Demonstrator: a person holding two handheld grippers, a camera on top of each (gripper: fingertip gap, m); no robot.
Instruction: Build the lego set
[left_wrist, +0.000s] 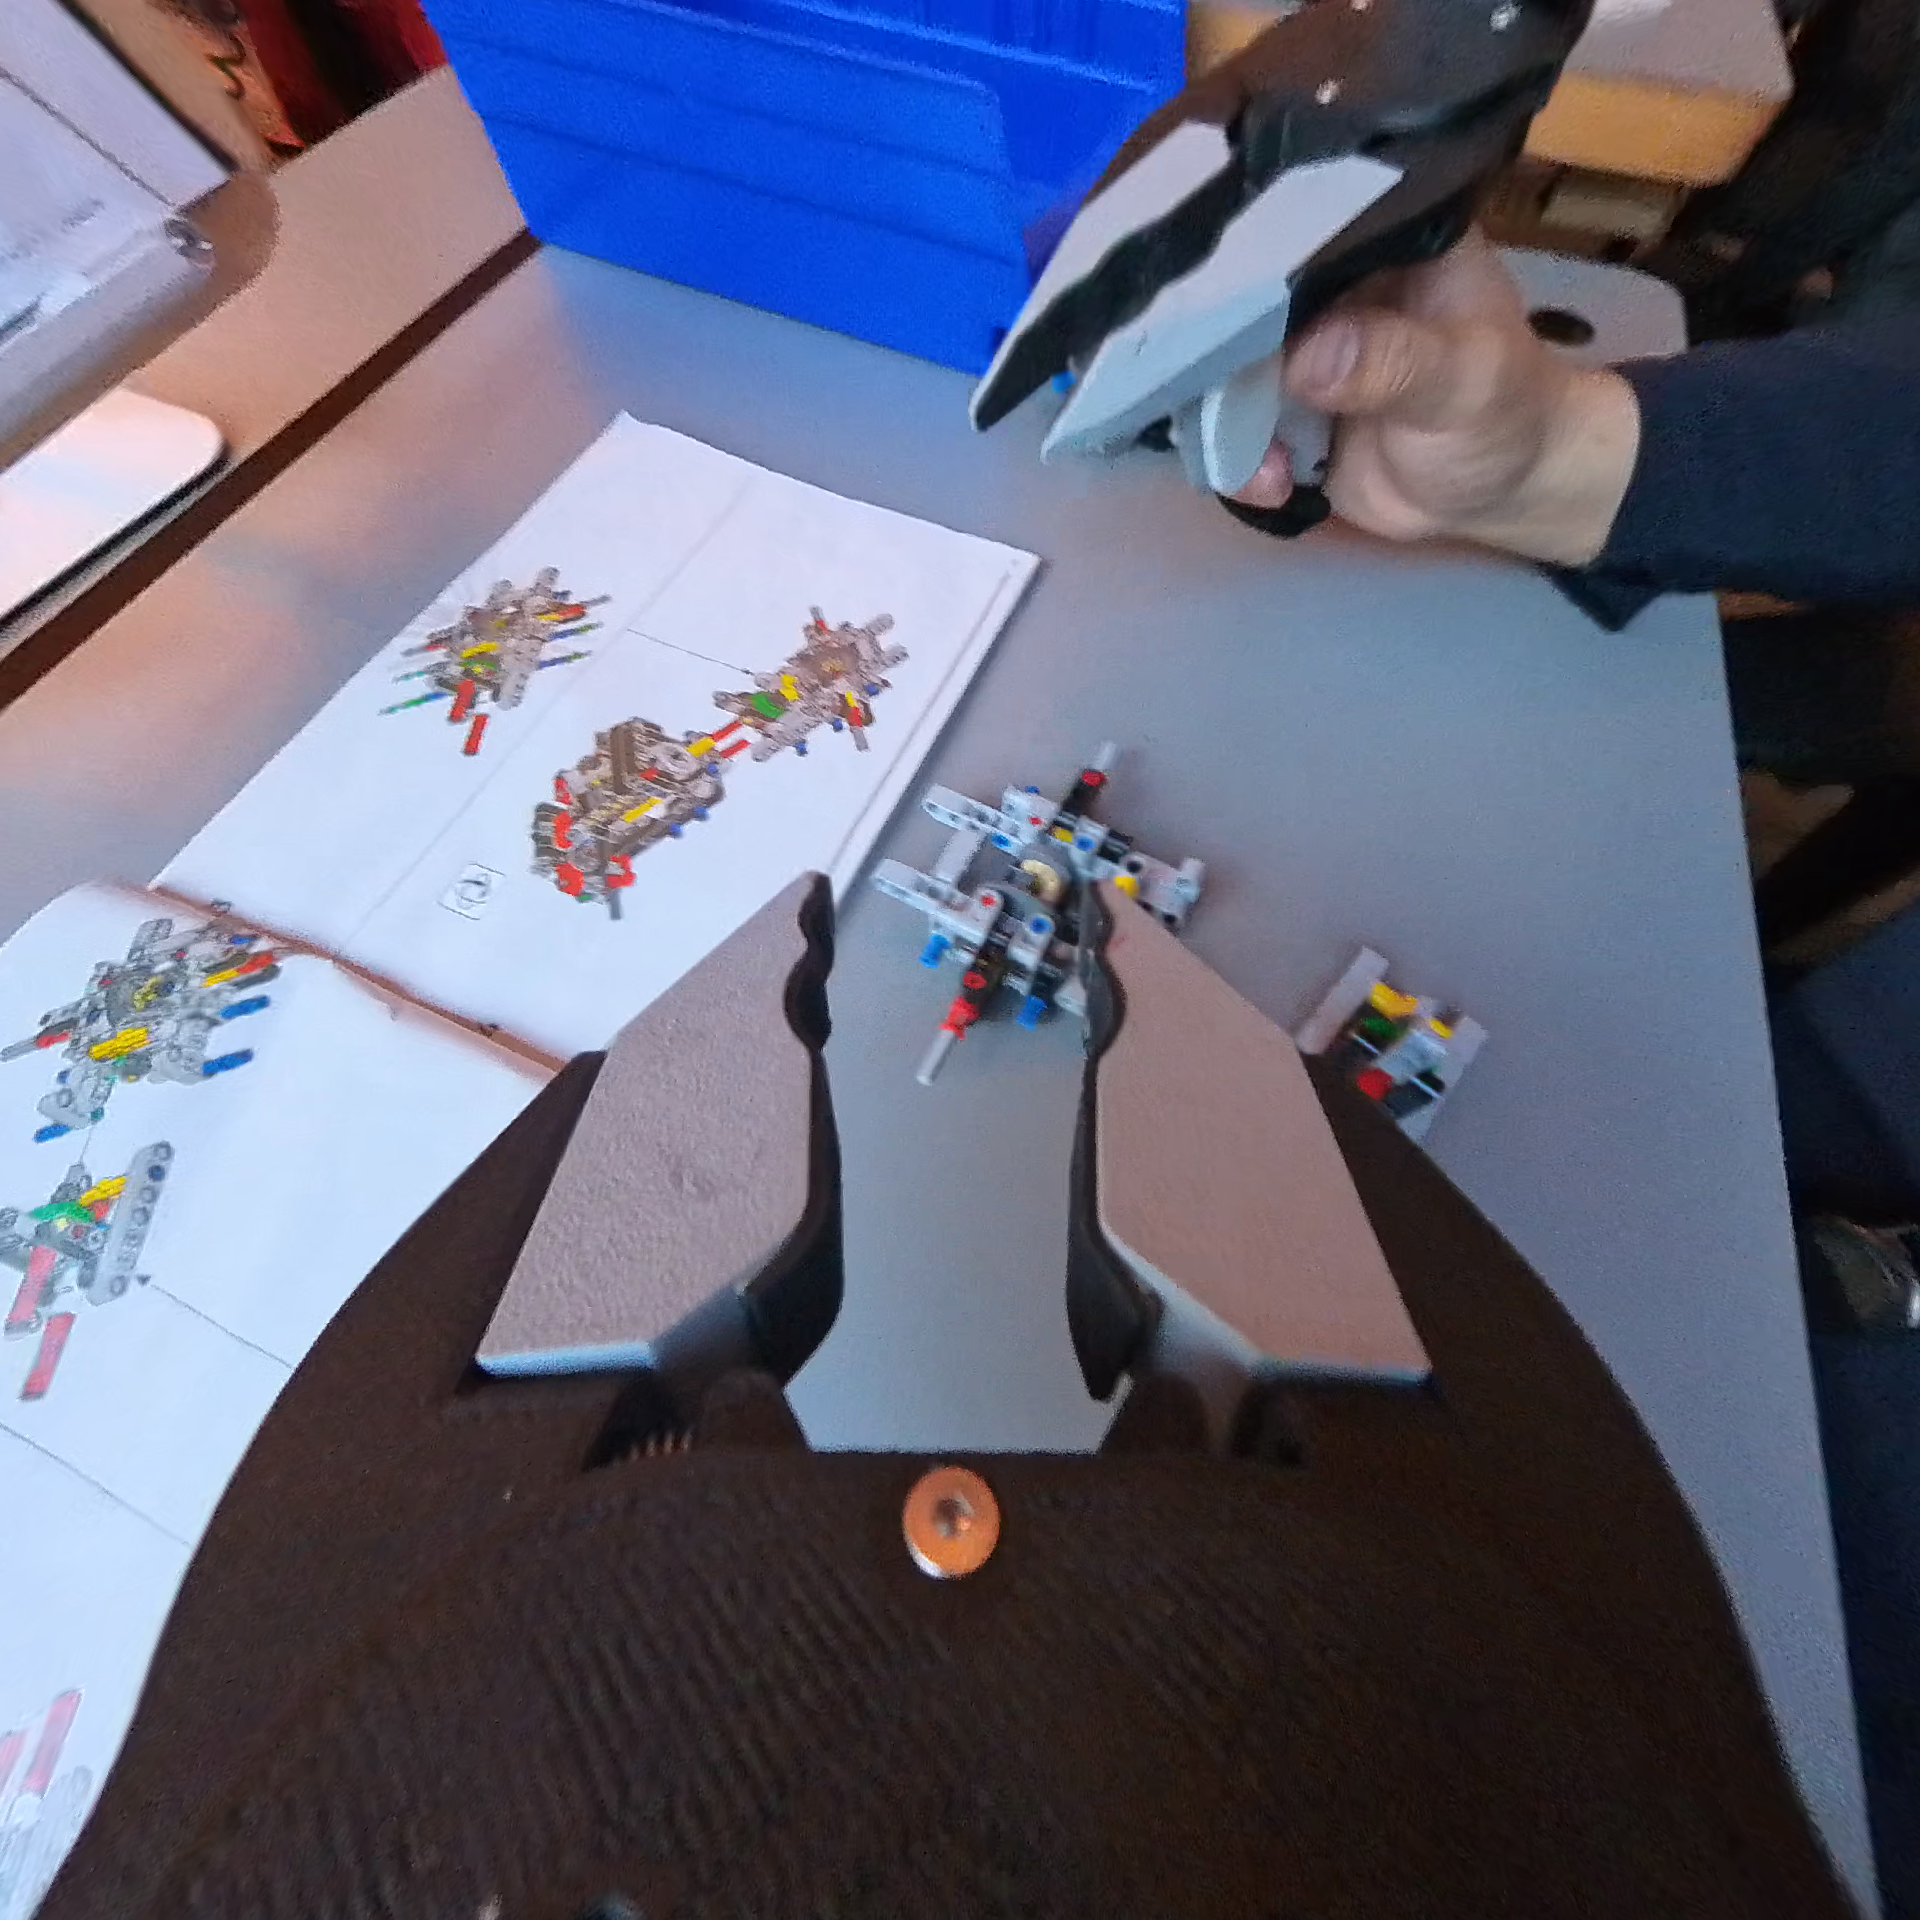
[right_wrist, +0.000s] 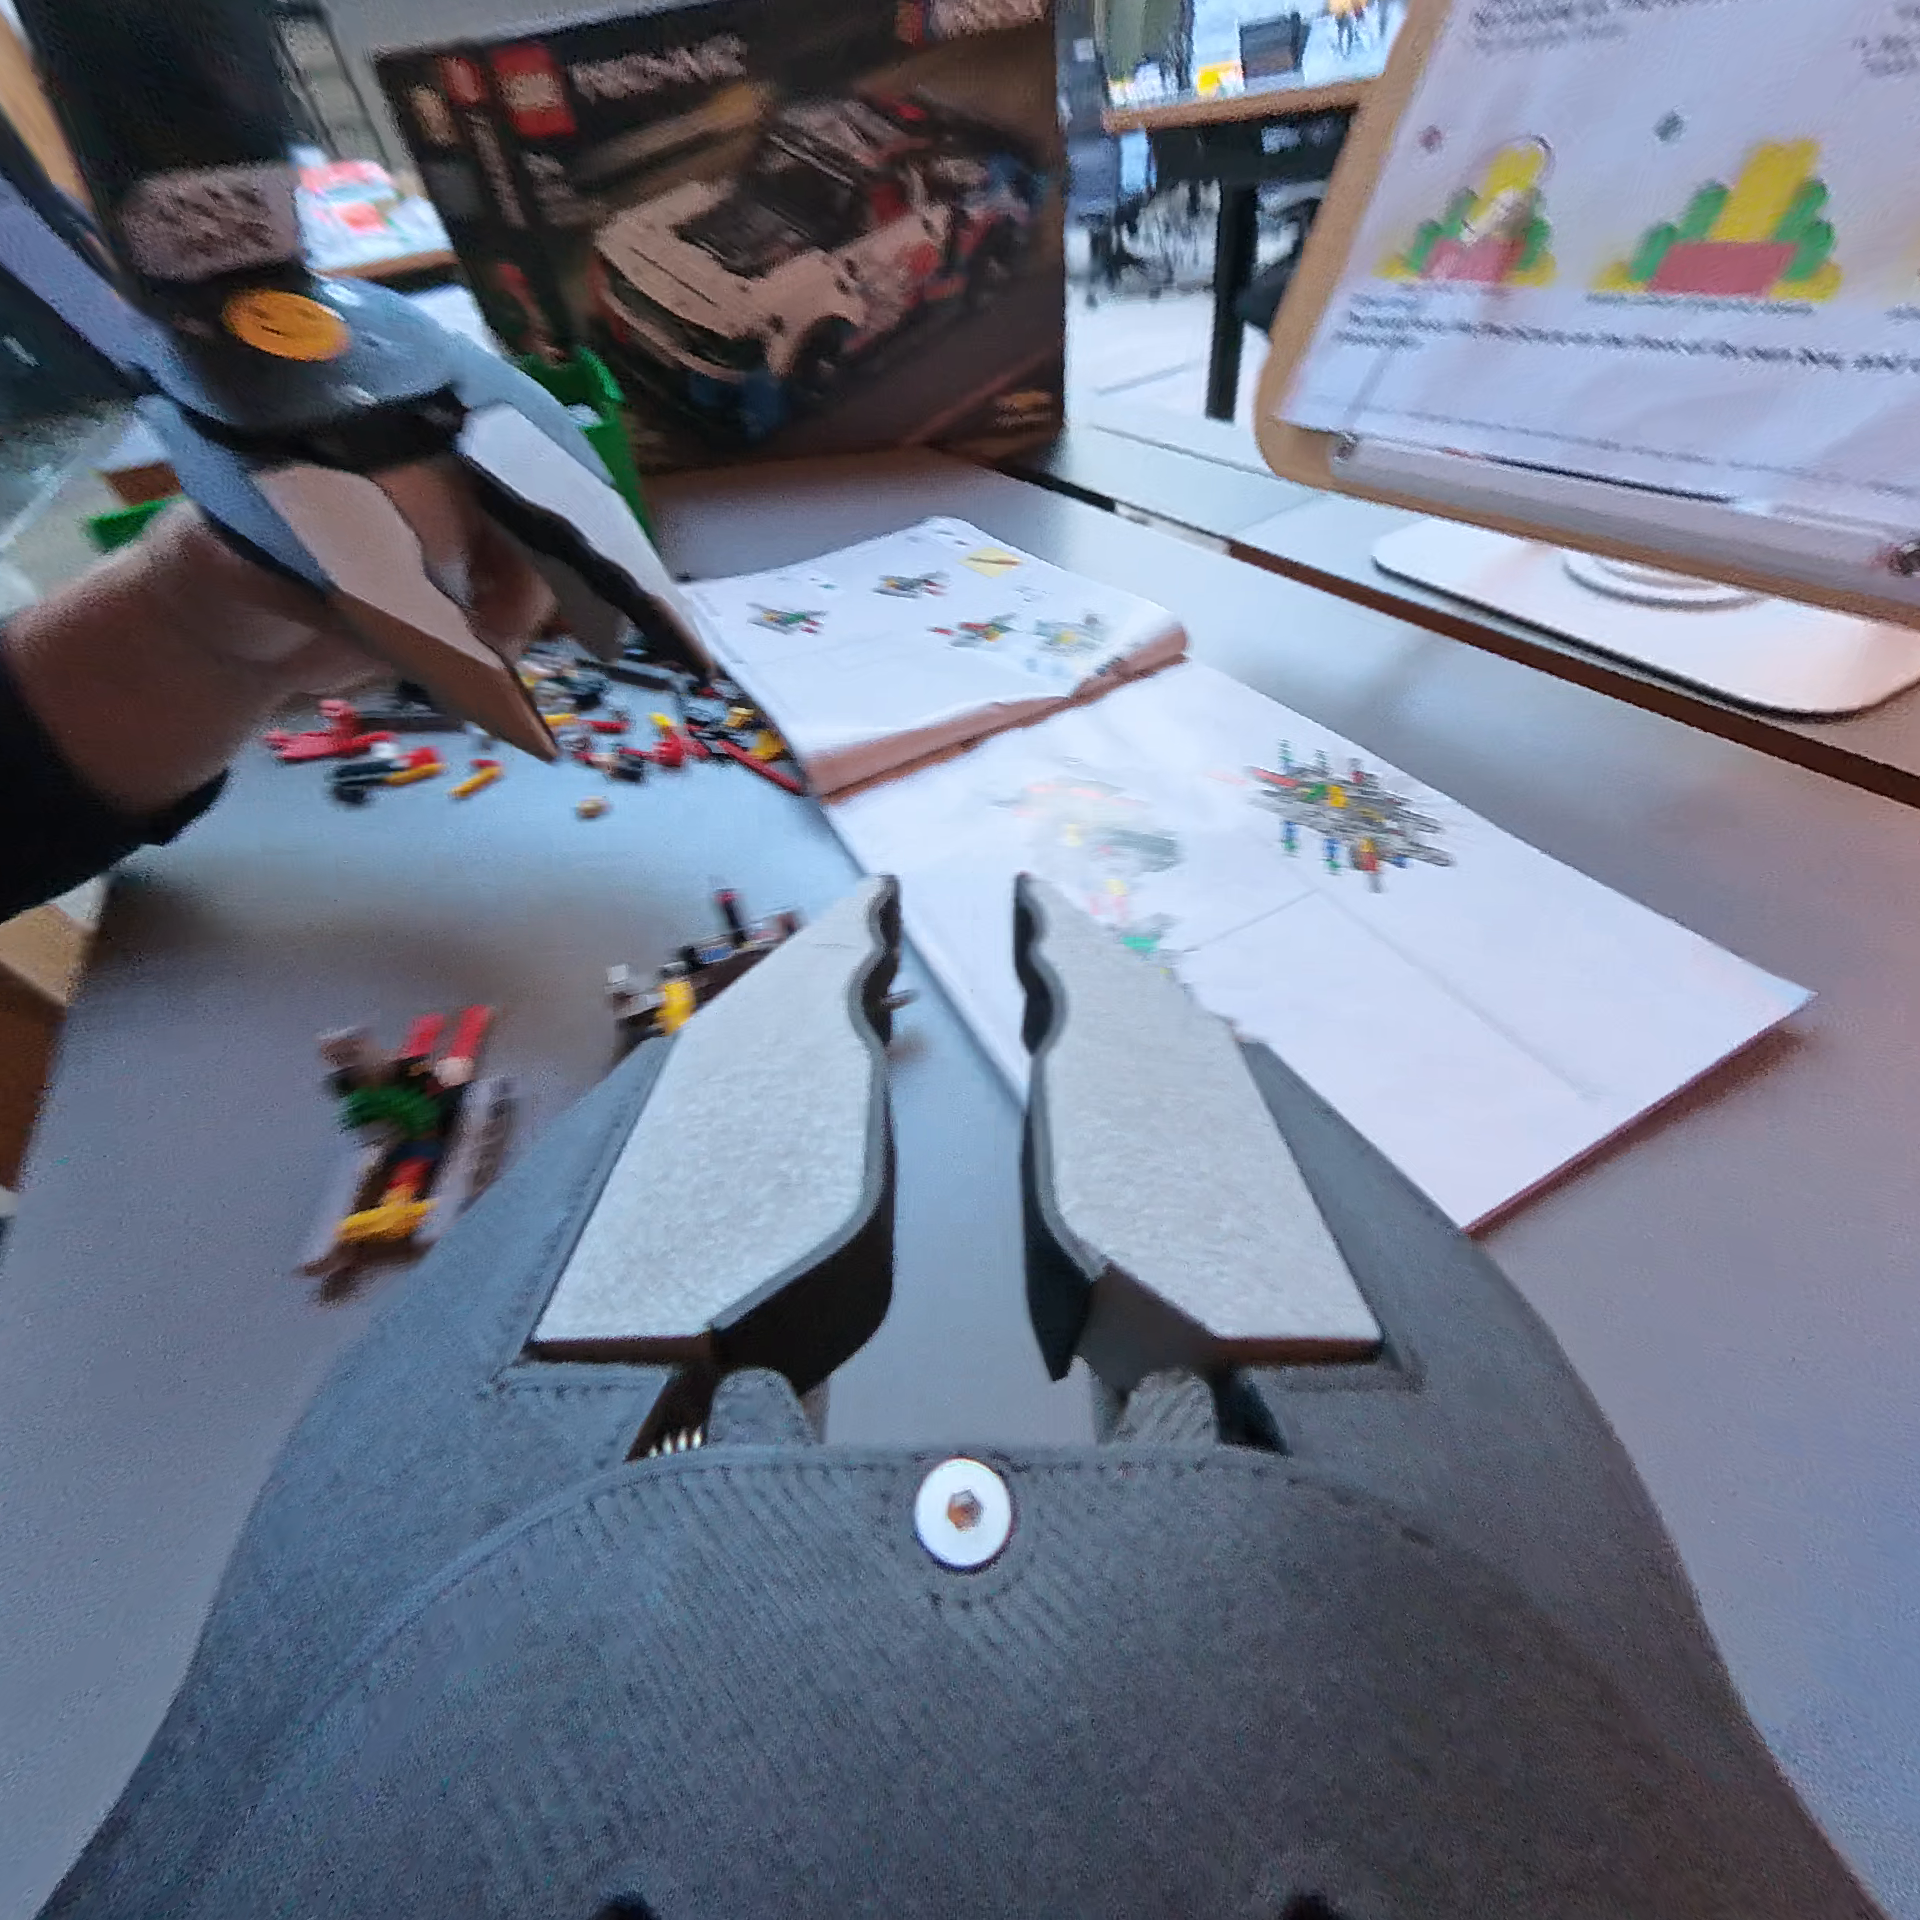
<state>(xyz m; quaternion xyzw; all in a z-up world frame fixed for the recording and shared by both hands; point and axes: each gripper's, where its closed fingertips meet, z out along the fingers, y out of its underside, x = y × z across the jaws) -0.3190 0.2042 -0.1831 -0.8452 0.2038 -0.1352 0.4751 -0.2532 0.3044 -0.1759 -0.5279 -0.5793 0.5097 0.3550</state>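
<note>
- Left wrist view: your left claw (left_wrist: 961, 914) hangs open over the grey brick model (left_wrist: 1039, 899) on the tabletop (left_wrist: 1403, 727). The model looks light, stiff and fragile; grip its solid middle, not the pins.
- Right wrist view: your right claw (right_wrist: 951, 914) stands slightly apart, holding nothing, above the booklet (right_wrist: 1299, 966) edge.

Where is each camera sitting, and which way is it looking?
Left wrist view: sits on the left claw, looking down across the grey table at a grey brick assembly; the right claw and hand show beyond it.
Right wrist view: sits on the right claw, facing the open instruction booklet and toy box; the left claw shows at left.
Shared: booklet, table, assembly, each other's claw.
</note>
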